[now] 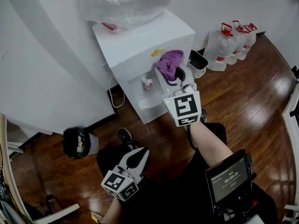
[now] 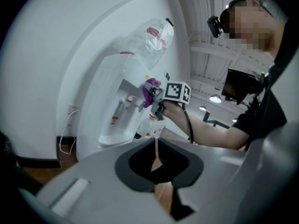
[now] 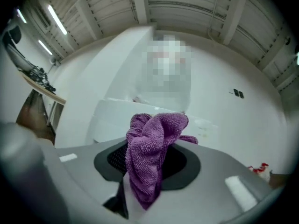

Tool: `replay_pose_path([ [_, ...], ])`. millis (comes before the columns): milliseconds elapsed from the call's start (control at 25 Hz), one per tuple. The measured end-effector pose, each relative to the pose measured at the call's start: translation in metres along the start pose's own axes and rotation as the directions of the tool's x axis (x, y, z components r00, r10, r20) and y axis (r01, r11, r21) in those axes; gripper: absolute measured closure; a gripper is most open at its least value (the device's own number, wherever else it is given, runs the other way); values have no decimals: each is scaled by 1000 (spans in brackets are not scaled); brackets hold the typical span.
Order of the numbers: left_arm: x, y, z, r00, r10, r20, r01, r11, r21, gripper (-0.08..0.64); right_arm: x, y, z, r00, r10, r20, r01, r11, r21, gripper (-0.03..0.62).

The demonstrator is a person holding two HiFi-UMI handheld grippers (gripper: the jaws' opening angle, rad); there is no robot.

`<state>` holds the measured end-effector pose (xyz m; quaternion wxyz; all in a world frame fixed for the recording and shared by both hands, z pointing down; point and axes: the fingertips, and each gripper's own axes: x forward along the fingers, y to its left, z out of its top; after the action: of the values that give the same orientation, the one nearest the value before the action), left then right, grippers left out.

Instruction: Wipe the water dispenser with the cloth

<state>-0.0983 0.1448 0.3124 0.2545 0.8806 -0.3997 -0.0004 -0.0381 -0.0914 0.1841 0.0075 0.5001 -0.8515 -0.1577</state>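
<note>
Hanging from the fingers of the right gripper point(image 1: 175, 77), the purple cloth point(image 3: 152, 157) is kept bunched into a thick wad, so that a soft face is offered ahead of the fingertips. The fingers are set fairly wide and are closed on that wad. Just beyond them the water dispenser point(image 1: 140, 45) is reached at its upper front edge, above the taps point(image 1: 147, 84). Whether the cloth is already pressed on the casing or is only held just short of it cannot be told. From this hold it is judged that the top and front are meant to be rubbed.

The left gripper point(image 1: 140, 155) is held low and well back from the dispenser, its fingers brought together with nothing between them. It is judged to be parked out of the way.

The casing is seen as smooth, white and hard, with a small yellowish mark point(image 1: 157, 52) on the top just past the cloth. A large bottle point(image 1: 124, 1) wrapped in clear plastic is seated on top. Below the fingers a glossy dark wooden floor point(image 1: 252, 92) is laid. To the right of the right fingers, spare water jugs point(image 1: 231, 43) are lined along the white wall point(image 1: 42, 69). A black bag point(image 1: 77, 143) is left on the floor well to the left of both grippers
</note>
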Motion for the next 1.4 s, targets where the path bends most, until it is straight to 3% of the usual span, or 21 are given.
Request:
replay_pose_path([
  [160,-9,-1,-15,1000,16,-21,-16,1000,-16,522,2,115,25,968,249,25,-242,958,-153,440],
  [320,-20,0,-33,998,37,-50,-39,999,-36,522,-1,186,12,914,404,20,-396,903,-166,440],
  [400,-22,2,-37,997,46,-58,-48,998,-43,522,-6,180,-4,929,370,22,-362,917,-166,442],
  [480,-22,3,-40,997,47,-66,-50,998,-48,522,-11,146,-14,966,249,62,-238,960,-149,442],
  [560,-21,4,-43,996,42,-79,-47,997,-54,522,-13,114,-18,986,148,80,-140,986,-91,442],
  [720,-13,4,-48,995,30,-92,-36,998,-60,522,-1,117,-49,987,156,-22,-157,987,-39,442],
  [880,-9,0,-46,996,22,-87,-29,997,-70,522,4,134,-94,987,149,-68,-151,988,-26,443],
  [1120,-12,5,-55,993,33,-114,-42,996,-78,522,2,154,-167,965,212,-155,-208,977,40,445],
  [1200,-12,7,-57,993,36,-116,-45,996,-83,522,-3,158,-203,937,230,-262,-221,973,64,443],
  [1320,-9,4,-58,993,25,-117,-35,996,-88,522,-13,160,-264,862,284,-419,-217,955,200,443],
  [1400,-7,2,-57,993,16,-114,-26,996,-89,522,-12,153,-276,847,300,-440,-199,945,260,442],
])
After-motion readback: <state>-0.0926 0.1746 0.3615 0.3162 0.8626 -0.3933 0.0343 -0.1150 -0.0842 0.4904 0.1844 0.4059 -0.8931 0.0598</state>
